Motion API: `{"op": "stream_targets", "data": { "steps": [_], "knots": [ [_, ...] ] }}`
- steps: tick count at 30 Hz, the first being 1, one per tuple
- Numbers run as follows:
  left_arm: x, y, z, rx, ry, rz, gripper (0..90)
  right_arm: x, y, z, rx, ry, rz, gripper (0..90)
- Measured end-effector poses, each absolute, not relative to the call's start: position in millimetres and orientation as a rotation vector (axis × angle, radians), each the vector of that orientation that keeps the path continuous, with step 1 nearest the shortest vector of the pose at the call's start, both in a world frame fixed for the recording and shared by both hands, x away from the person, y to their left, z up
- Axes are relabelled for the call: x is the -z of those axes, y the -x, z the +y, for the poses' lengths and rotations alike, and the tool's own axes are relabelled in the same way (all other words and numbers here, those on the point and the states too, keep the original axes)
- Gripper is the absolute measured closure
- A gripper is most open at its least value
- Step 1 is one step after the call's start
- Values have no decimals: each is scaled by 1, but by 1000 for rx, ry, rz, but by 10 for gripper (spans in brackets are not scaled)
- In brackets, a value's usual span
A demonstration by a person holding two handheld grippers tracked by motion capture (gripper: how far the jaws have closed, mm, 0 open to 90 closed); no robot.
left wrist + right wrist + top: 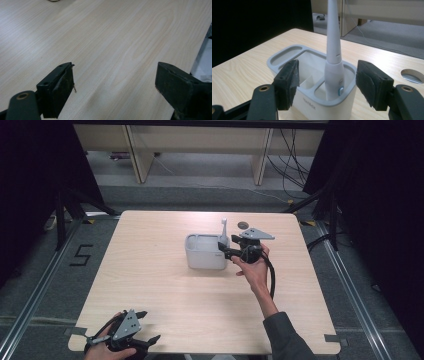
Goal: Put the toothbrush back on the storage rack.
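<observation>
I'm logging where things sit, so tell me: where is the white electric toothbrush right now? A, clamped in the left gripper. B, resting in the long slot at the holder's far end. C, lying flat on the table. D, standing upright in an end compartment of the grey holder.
D: the electric toothbrush stands upright in an end compartment of the holder, between the open jaws of the right gripper, which do not touch it.

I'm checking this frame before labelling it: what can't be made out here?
- Toothbrush: its head is cut off by the top edge in the right gripper view and too small in the high view.
- Lettering on the holder: blurred.
- Holder's far compartment floor: hidden by its wall.
- Left gripper: partly cut off at the bottom edge.
</observation>
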State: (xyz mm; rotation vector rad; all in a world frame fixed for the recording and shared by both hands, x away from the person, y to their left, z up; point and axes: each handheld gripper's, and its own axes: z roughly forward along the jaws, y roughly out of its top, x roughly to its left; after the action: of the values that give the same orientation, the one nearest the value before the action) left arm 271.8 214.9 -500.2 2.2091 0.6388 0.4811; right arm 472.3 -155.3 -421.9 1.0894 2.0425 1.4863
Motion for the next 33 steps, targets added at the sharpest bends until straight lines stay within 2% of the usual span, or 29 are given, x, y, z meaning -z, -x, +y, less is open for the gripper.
{"op": "stream_targets", "data": {
  "steps": [33],
  "knots": [
    [500, -271, 214, -473, -2199, 642, 148, 421, -433, -164, -1429, -1045, 2097, 272]
  ]
}}
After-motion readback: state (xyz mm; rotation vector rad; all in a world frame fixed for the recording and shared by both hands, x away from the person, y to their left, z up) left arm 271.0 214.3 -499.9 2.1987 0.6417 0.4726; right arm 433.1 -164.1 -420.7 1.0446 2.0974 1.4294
